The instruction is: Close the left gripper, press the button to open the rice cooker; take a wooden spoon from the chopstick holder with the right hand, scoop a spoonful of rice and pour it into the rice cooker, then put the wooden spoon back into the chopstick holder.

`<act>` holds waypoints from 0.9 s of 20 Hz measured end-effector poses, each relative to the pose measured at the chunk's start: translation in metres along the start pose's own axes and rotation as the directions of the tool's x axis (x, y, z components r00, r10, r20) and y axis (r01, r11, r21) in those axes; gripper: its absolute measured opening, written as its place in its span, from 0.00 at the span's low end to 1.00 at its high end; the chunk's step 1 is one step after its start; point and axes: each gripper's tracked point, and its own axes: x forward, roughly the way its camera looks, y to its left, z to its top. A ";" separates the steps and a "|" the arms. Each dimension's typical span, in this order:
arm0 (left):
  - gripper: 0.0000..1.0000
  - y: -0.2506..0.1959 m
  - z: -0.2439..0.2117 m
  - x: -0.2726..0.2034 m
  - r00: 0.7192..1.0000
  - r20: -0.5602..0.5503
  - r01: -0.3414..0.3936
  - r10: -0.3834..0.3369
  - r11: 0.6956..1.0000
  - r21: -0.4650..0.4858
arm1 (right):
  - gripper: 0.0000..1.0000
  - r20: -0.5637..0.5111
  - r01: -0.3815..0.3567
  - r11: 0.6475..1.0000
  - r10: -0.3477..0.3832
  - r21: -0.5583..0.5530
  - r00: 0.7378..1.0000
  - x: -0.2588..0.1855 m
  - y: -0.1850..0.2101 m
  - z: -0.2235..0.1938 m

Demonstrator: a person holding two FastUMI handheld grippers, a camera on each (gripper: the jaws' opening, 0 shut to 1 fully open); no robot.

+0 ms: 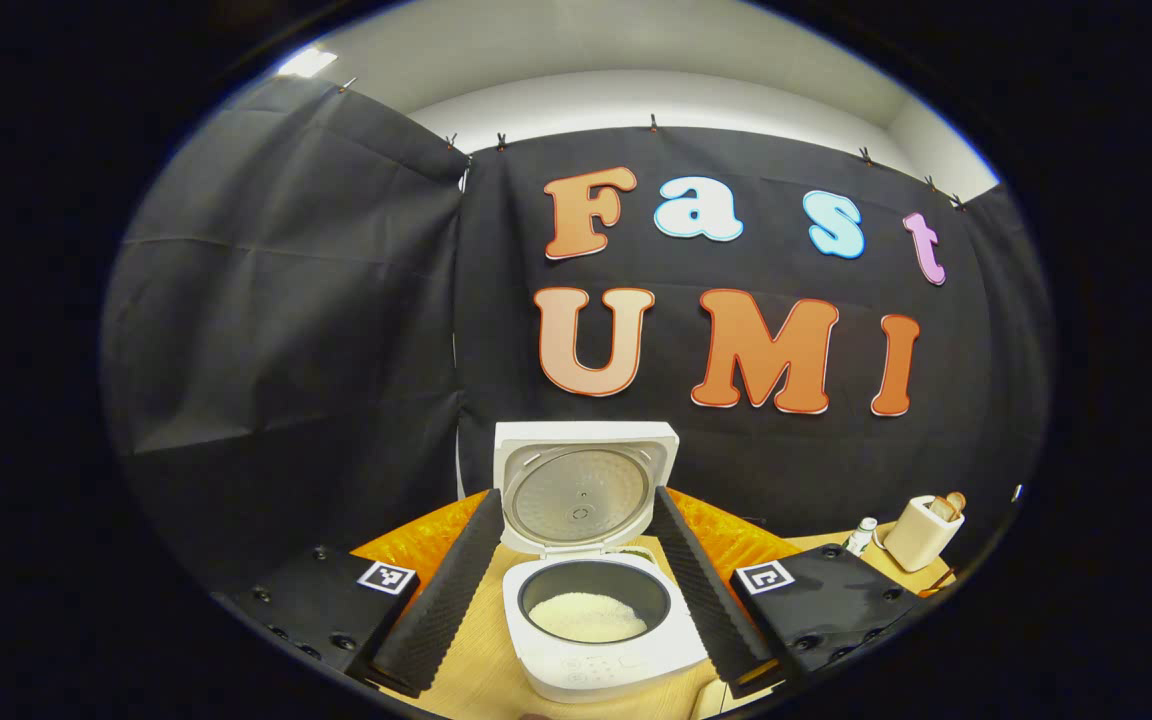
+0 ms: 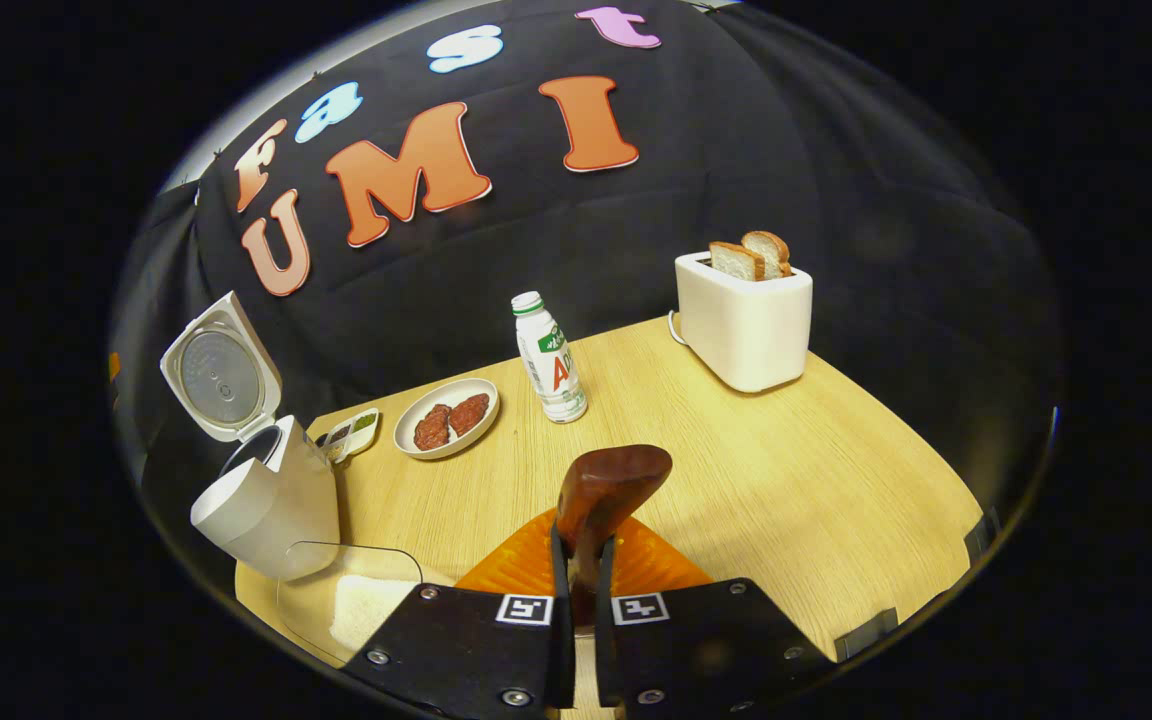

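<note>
Wooden table (image 2: pixel 786 480), rice cooker (image 1: pixel 591 610) lid up, left gripper (image 1: pixel 576 590) spread wide, right gripper (image 2: pixel 583 590) apparently clamping wooden spoon (image 2: pixel 601 490).

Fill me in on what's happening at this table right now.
A person is working with two hand-held grippers. The rice cooker stands open, lid up, with rice in its pot. The left hand-held gripper hangs open in front of it, a finger to either side. The right hand-held gripper is shut on the wooden spoon, bowl held up over the table. A clear container of rice sits beside the cooker. Whether the spoon carries rice can't be seen.
</note>
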 end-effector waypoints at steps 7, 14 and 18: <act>1.00 0.019 0.006 0.001 1.000 0.004 -0.017 0.017 1.000 0.001 | 0.34 -0.075 0.072 0.997 -0.075 -0.042 0.994 -0.003 -0.012 -0.007; 1.00 -0.004 0.013 0.010 0.999 -0.015 0.043 -0.043 0.999 0.018 | 0.95 -0.086 0.132 0.990 -0.127 0.046 0.988 -0.020 -0.032 -0.003; 1.00 -0.015 0.027 0.008 0.998 0.003 0.064 -0.065 0.997 0.047 | 0.95 0.003 0.134 0.989 -0.135 0.058 0.991 -0.039 -0.030 0.044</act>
